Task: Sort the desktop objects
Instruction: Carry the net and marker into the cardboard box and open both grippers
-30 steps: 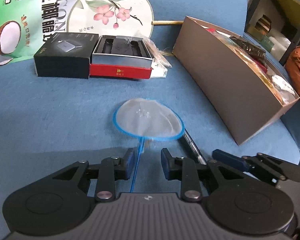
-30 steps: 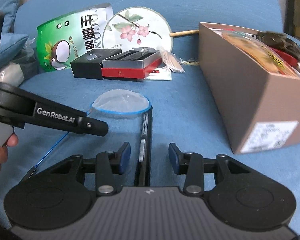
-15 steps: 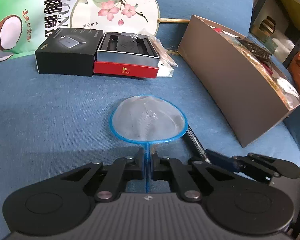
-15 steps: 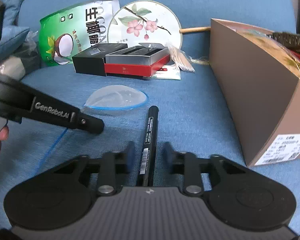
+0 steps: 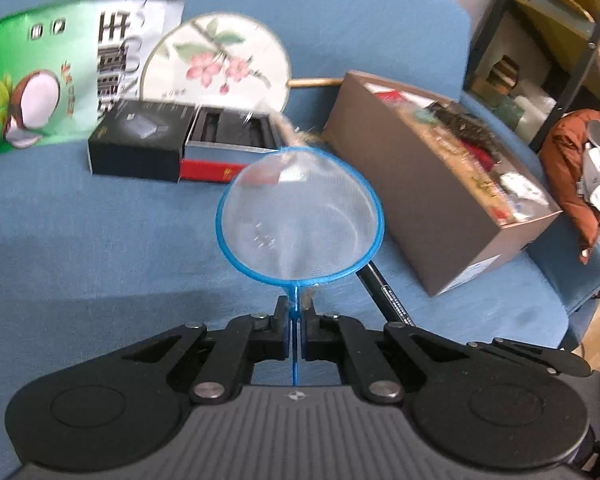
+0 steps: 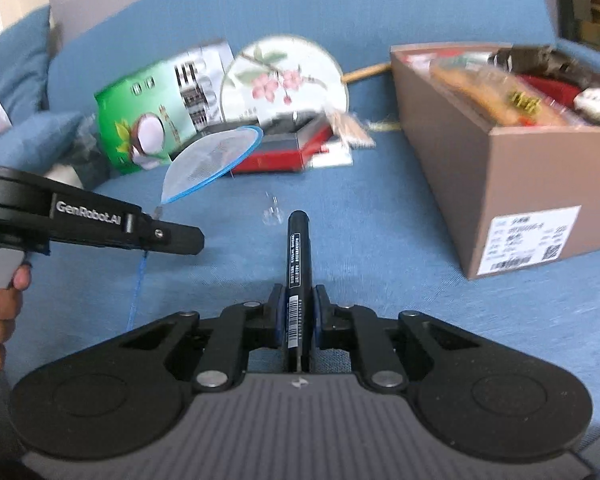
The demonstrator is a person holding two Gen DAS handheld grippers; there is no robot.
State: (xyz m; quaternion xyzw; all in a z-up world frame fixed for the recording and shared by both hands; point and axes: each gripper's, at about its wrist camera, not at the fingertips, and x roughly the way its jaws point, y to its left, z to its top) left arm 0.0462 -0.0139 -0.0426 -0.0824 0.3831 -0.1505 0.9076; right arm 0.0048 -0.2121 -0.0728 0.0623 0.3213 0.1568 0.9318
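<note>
My left gripper (image 5: 295,312) is shut on the thin blue handle of a small blue-rimmed mesh net (image 5: 300,220) and holds it lifted above the blue cushion. The net also shows in the right wrist view (image 6: 212,160), with the left gripper (image 6: 172,236) at the left. My right gripper (image 6: 298,304) is shut on a black marker pen (image 6: 298,256) that points forward, raised off the cushion. The pen also shows in the left wrist view (image 5: 384,292). An open brown cardboard box (image 6: 512,184) full of items stands to the right.
At the back lie a green coconut snack bag (image 5: 40,92), a round flowered fan (image 5: 220,68), a black box (image 5: 140,148) and a red-and-silver open box (image 5: 224,152). A metal shelf (image 5: 560,40) and clothing (image 5: 580,172) stand far right, beyond the cushion edge.
Both grippers closed, the left on the net handle and the right on the pen, and then lifted them off the cushion. The net now stands tilted up in the air.
</note>
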